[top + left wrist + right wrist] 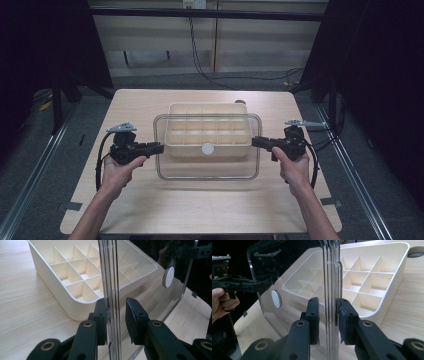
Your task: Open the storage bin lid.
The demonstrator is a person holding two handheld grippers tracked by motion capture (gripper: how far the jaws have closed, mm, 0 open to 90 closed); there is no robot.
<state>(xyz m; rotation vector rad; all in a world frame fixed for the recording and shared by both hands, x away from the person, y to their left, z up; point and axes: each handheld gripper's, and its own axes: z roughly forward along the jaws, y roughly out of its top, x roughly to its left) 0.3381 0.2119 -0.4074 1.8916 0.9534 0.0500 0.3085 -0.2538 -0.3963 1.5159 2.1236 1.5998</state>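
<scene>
A clear plastic lid (207, 170) with a white round knob (207, 148) is held roughly upright, tilted, just in front of a cream box with divided compartments (207, 109). My left gripper (161, 148) has its jaws on either side of the lid's left edge (111, 290), shut on it. My right gripper (254, 142) is shut on the lid's right edge (331, 277) in the same way. In the left gripper view the box (62, 297) lies to the left of the lid. In the right gripper view the box (372, 290) lies to the lid's right.
The wooden table (200, 205) has bare room in front of the lid and at both sides. A small dark round thing (240, 102) sits by the box's far right corner. Dark curtains and floor rails flank the table.
</scene>
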